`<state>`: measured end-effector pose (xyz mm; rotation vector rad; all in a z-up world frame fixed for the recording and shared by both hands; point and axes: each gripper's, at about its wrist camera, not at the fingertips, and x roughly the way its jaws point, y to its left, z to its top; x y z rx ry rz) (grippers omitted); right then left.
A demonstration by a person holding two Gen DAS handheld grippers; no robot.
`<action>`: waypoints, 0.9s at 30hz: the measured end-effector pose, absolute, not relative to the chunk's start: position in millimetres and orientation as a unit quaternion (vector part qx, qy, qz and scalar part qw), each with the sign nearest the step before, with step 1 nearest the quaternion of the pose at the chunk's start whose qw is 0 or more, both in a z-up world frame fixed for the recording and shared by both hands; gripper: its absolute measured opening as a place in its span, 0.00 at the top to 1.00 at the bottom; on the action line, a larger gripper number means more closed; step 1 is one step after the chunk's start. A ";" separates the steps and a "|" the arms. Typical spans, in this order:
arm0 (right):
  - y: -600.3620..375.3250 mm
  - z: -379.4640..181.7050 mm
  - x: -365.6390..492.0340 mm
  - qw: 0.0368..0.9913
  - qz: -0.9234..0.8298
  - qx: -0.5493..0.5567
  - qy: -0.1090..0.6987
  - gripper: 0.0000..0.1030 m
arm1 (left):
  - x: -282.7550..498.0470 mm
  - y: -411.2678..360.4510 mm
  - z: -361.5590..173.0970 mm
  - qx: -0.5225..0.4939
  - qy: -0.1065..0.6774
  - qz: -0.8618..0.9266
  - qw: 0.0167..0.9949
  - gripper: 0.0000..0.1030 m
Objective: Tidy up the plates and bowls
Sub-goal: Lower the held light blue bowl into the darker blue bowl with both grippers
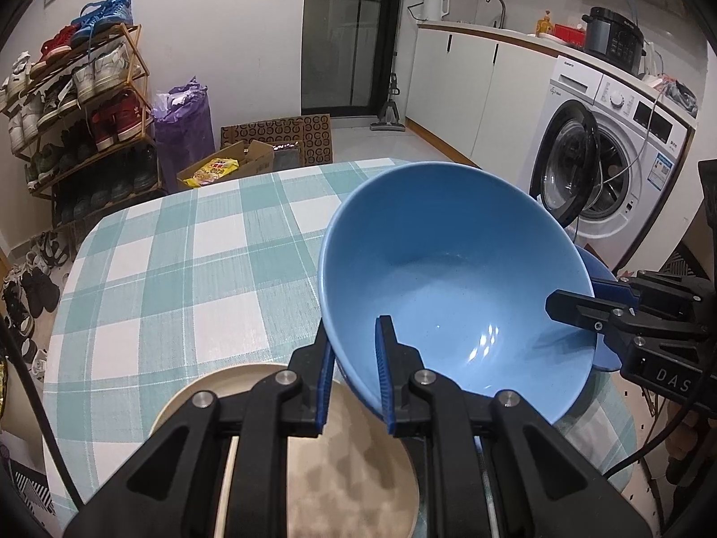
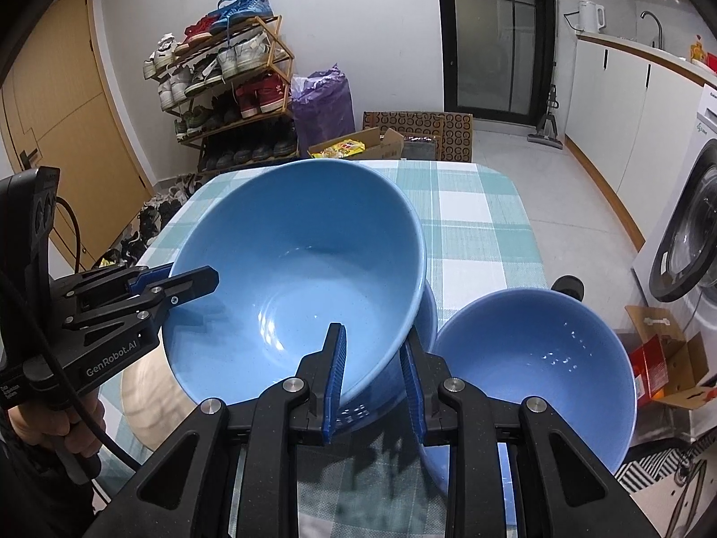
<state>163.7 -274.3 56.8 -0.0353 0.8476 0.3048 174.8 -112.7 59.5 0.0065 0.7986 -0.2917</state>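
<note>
**Mara:** Over the checked tablecloth [image 1: 188,260] a large blue bowl [image 1: 452,296] hangs tilted, held by both tools at once. Do you see the same from your side?

**Jon:** Yes. The left gripper [image 1: 356,372] pinches the near rim of it, one blue pad inside the bowl, the other outside against the wall. The jaws stand narrow, clamped on the rim.

**Mara:** And the right gripper [image 2: 374,385]?

**Jon:** Same kind of hold on another part of the rim: one pad inside, one outside, jaws close together on the wall of the bowl. In the left wrist view it comes in from the right edge.

**Mara:** What lies under the large bowl?

**Jon:** In the right wrist view a second blue bowl [image 2: 416,336] sits just beneath it, its wall showing below the tilted rim. Whether the two touch I cannot tell.

**Mara:** Anything else of the set?

**Jon:** A smaller blue bowl [image 2: 537,372] stands upright on the cloth just right of that pair. A beige plate [image 1: 358,470] lies on the near part of the table, under the left gripper.

**Mara:** And around the table?

**Jon:** A shoe rack [image 2: 233,89] against the far wall, a washing machine [image 1: 618,157] with its door open at the right, and a hand [image 2: 49,426] on the left tool's handle.
</note>
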 end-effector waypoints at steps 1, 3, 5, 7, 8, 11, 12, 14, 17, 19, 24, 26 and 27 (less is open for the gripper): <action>-274.3 55.1 164.3 0.899 0.147 -0.018 0.411 0.76 | 175.2 -112.9 58.0 0.003 0.389 -0.141 0.910 0.85; -274.2 52.5 165.3 0.898 0.146 -0.019 0.414 0.76 | 175.3 -113.4 56.4 0.004 0.391 -0.141 0.910 0.85; -272.7 52.0 166.3 0.898 0.145 -0.022 0.416 0.76 | 176.2 -113.5 54.0 0.005 0.393 -0.141 0.909 0.85; -271.0 50.9 167.6 0.896 0.144 -0.023 0.419 0.76 | 177.2 -113.8 51.8 0.006 0.396 -0.141 0.907 0.85; -271.1 49.5 167.9 0.896 0.144 -0.024 0.420 0.76 | 178.2 -114.1 51.4 0.007 0.396 -0.141 0.907 0.85; -270.2 45.7 169.0 0.895 0.141 -0.029 0.423 0.76 | 178.9 -115.4 48.0 0.009 0.400 -0.140 0.906 0.85; -269.7 44.4 170.0 0.894 0.140 -0.030 0.424 0.76 | 179.5 -115.7 46.5 0.010 0.401 -0.140 0.905 0.85; -270.3 42.3 171.0 0.893 0.139 -0.032 0.427 0.76 | 180.8 -116.1 44.0 0.012 0.403 -0.139 0.904 0.85; -267.4 40.0 173.1 0.892 0.136 -0.040 0.429 0.76 | 182.8 -117.8 40.6 0.017 0.406 -0.137 0.903 0.85; -266.9 39.0 173.5 0.892 0.135 -0.043 0.429 0.76 | 183.9 -118.3 38.9 0.018 0.408 -0.136 0.903 0.85; -262.9 36.0 173.8 0.891 0.128 -0.062 0.431 0.76 | 184.8 -121.0 34.8 0.028 0.409 -0.131 0.902 0.85; -261.9 35.1 174.4 0.891 0.126 -0.068 0.431 0.76 | 185.1 -121.7 33.5 0.031 0.410 -0.129 0.902 0.84; -261.5 34.7 174.7 0.891 0.125 -0.069 0.431 0.76 | 185.4 -122.0 33.0 0.032 0.411 -0.129 0.902 0.84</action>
